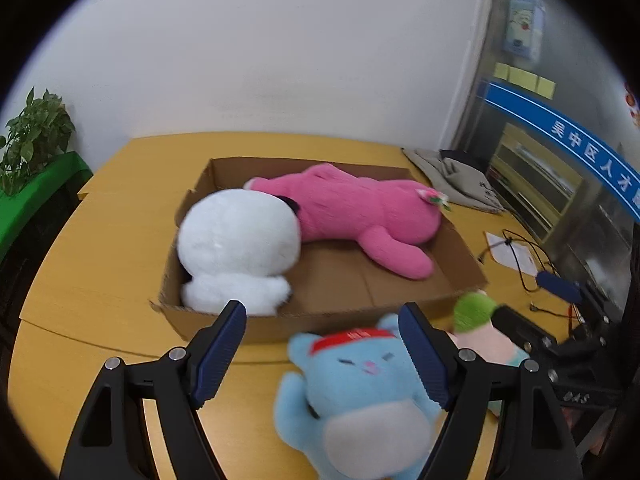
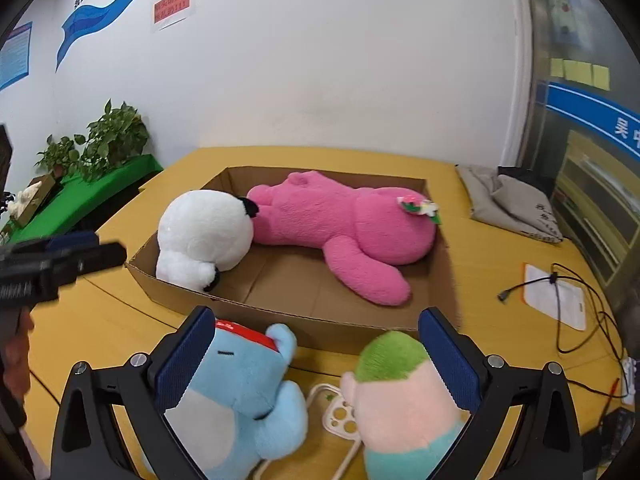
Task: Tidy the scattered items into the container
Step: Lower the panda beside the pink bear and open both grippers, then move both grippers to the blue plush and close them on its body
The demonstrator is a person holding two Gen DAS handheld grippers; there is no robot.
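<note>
- cardboard box (image 2: 360,316) sits on the yellow bench (image 2: 492,248), with the pink plush (image 2: 344,228) and white plush (image 2: 204,236) already inside
- blue plush (image 1: 360,392) and green-haired doll (image 2: 400,396) lie on the bench just in front of the box
- left tongs (image 1: 324,356) wide open over the blue plush, gripping nothing
- right tongs (image 2: 316,364) open too, straddling both toys

Office-like room, probably public service office. White wall with red printed notice (image 2: 172,4) and blue wave banner (image 2: 100,10) with Chinese text. Glass partition with blue sign strip (image 1: 560,136) and yellow sticky notes (image 1: 524,77). Yellow wooden worktop (image 2: 120,320), potted plants (image 2: 116,136), cables (image 2: 576,308).
</note>
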